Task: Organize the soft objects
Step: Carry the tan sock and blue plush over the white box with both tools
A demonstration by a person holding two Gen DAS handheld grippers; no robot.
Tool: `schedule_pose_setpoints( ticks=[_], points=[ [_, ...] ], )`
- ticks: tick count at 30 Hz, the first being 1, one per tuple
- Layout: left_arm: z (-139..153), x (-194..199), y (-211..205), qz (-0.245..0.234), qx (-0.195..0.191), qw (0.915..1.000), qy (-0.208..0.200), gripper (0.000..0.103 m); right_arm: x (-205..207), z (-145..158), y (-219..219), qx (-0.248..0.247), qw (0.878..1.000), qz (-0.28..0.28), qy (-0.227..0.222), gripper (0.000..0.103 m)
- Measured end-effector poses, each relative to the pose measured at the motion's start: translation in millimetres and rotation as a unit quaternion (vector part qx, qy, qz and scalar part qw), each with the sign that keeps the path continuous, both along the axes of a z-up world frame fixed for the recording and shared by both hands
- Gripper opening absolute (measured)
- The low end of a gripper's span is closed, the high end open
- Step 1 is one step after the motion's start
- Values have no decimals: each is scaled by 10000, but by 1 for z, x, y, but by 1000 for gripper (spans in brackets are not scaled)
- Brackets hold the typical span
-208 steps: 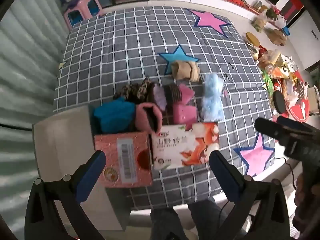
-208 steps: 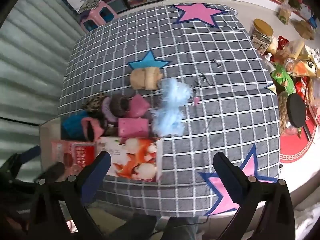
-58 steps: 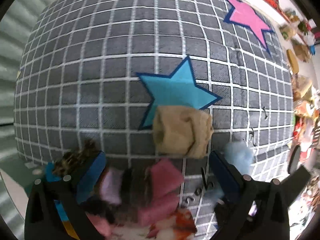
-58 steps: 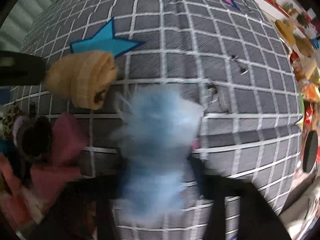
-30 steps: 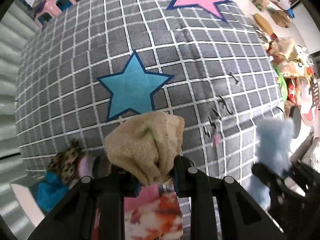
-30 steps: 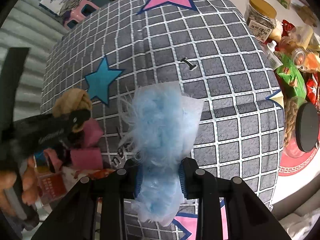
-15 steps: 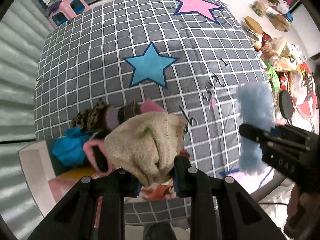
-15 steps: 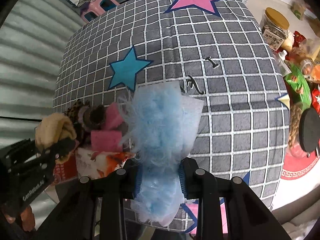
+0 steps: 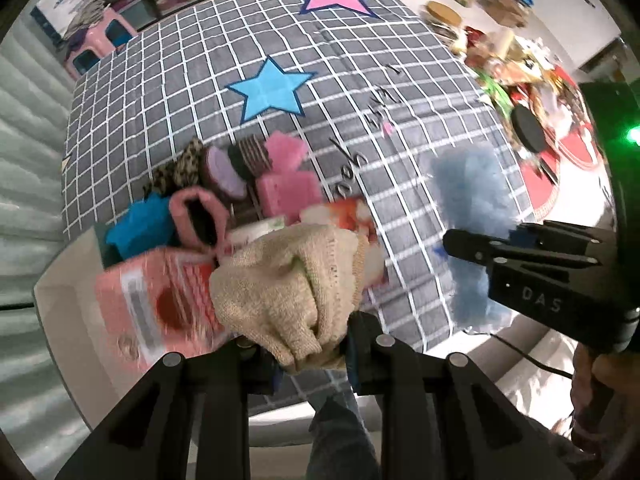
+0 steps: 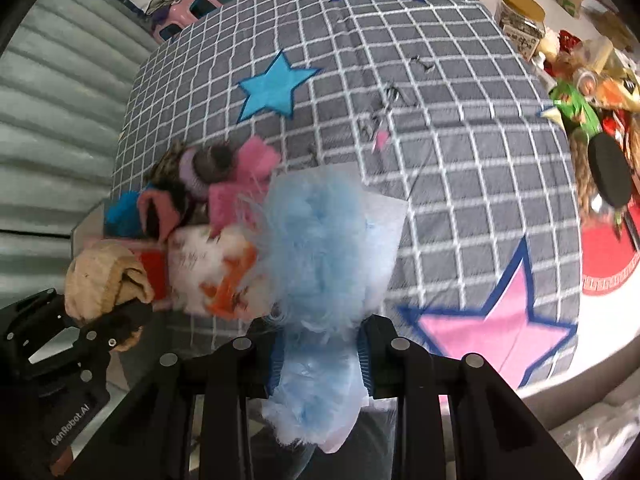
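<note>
My left gripper [image 9: 310,354] is shut on a beige knitted bundle [image 9: 288,292], lifted above the pink box [image 9: 140,300] and the orange-and-white pack [image 9: 344,216]. The right gripper [image 10: 320,354] is shut on a fluffy light-blue bundle [image 10: 320,248], held over the near edge of the checked grey cloth [image 10: 460,140]. Each gripper shows in the other view: the blue bundle [image 9: 472,204] at right, the beige bundle [image 10: 104,280] at lower left. A pile of soft items, pink [image 9: 286,184], leopard-print [image 9: 176,168] and bright blue [image 9: 140,224], lies behind the boxes.
Small dark clips [image 9: 348,172] lie scattered on the cloth right of the pile. Jars, snack packs and a red mat [image 10: 600,240] crowd the floor at right. A pink stool [image 9: 100,44] stands beyond the far corner. A person's legs [image 9: 340,432] show at the bottom.
Both grippers have drawn back and up from the cloth with their bundles. The pile and boxes now sit nearer the view's middle, and more of the near edge shows.
</note>
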State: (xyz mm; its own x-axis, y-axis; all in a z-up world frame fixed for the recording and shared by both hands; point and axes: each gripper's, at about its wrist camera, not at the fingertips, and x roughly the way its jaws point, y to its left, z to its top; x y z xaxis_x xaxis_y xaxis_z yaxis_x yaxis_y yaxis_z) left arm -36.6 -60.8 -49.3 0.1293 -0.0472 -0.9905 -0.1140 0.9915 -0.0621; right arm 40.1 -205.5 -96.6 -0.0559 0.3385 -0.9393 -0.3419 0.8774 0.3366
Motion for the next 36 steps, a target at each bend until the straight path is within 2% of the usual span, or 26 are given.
schedule_pose_setpoints(
  ticks=[8,16,24,31,36],
  points=[
    [3,-55,13,-51,-65,9999,-61,26,-51,10,17,13,9999,125,-4,31],
    [16,-96,34,205,-15,9992,-348,26,-94,19,55,0,9980,636,-58,31],
    [20,-135,80,1102,-51,9926,-514,26,-123,39,101,-51,9897,1388,-352,31],
    [16,-167,116,1807,-122,9818,-569,26,-147,51,143,-68,9776,2038,-514,31],
    [13,-189,141,2341,-137,9705,-551,26,-165,58,172,-51,9661,2511,-591,31]
  ],
)
